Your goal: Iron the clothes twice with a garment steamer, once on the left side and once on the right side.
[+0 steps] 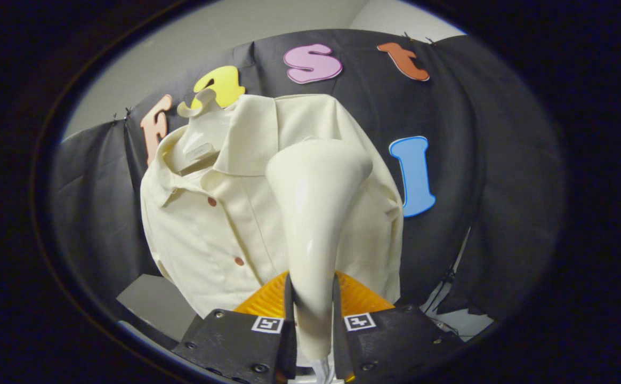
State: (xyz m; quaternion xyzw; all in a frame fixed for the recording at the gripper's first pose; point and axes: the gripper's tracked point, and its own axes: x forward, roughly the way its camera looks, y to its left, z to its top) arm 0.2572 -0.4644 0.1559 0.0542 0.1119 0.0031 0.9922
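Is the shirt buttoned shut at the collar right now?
No. The shirt hangs with its collar open beyond the tongs, which are shut on the steamer.

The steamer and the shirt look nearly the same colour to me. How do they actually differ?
The steamer is smooth, glossy and hard, catching highlights; the shirt is matte cloth with seams and folds. The steamer stands between the tongs, both fingers pressing its narrow handle; the shirt hangs beyond on a hanger, untouched by them. The shirt carries small brown buttons; the steamer is plain. Both are cream.
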